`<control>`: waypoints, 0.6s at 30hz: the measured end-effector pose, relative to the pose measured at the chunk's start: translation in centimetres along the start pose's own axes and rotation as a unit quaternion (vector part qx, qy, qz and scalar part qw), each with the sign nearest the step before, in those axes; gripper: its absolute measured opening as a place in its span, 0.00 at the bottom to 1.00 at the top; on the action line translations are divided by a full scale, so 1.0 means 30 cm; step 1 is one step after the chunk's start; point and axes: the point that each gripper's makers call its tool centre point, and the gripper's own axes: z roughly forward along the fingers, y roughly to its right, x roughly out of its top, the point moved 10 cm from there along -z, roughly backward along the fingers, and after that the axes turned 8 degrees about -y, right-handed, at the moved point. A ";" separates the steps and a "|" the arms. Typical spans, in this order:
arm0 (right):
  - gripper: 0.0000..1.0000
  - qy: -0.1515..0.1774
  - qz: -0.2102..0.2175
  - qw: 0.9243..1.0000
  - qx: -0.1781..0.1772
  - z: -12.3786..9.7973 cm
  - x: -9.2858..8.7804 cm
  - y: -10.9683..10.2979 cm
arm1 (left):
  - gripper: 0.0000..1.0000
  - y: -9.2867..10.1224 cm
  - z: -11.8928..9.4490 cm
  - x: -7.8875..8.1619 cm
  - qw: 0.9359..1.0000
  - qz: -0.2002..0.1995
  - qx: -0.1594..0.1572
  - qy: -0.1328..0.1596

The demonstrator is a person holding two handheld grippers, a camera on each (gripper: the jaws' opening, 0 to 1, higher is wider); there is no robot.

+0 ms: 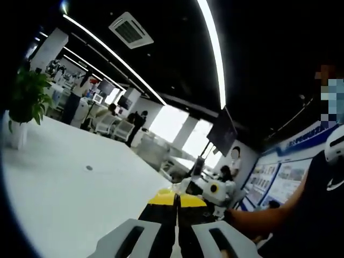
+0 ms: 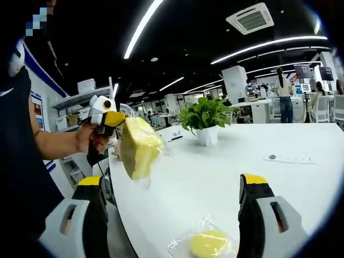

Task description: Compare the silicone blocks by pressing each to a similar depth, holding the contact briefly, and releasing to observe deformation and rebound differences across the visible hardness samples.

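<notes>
1. Left gripper (image 1: pixel 176 215): in the left gripper view its black, yellow-tipped fingers (image 1: pixel 161 200) rise from the bottom edge pressed together, with no gap between them. Whether anything is pinched between them cannot be told from this view.
2. In the right gripper view the same left gripper (image 2: pixel 114 119) enters from the left, held in a person's hand (image 2: pixel 88 138). A yellow silicone block in a clear bag (image 2: pixel 138 148) hangs from its yellow tips, lifted clear of the white surface (image 2: pixel 226 172), so these fingers are clamped on the bag.
3. Right gripper (image 2: pixel 174 188): its two fingers (image 2: pixel 252 207) stand wide apart at the bottom of the right gripper view and hold nothing.
4. Second sample: a rounder yellow silicone piece in a clear plastic bag (image 2: pixel 207 244) lies on the surface between the right gripper's spread fingers, near the lower edge.
5. Container: a white pot with a green plant (image 2: pixel 205 122) stands farther back on the surface; it also appears at the left of the left gripper view (image 1: pixel 24 102).
6. A white strip with a dark dot (image 2: pixel 290 158) lies flat on the surface to the right.
</notes>
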 end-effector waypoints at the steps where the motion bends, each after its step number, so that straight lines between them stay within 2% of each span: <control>1: 0.96 -0.002 -0.001 1.000 -0.007 -0.010 -0.007 0.004 | 0.00 -0.003 0.000 0.000 1.000 -0.001 0.002 0.001; 4: 0.96 -0.014 -0.012 0.999 -0.033 -0.040 -0.037 0.018 | 0.00 -0.012 -0.002 -0.001 1.000 -0.006 0.005 0.002; 12: 0.96 -0.046 -0.021 0.997 -0.060 -0.110 -0.143 0.037 | 0.00 -0.026 -0.016 -0.003 1.000 -0.021 0.013 0.007; 18: 0.96 -0.054 -0.015 0.995 -0.087 -0.157 -0.213 0.050 | 0.00 -0.032 -0.021 -0.007 0.999 -0.027 0.017 0.009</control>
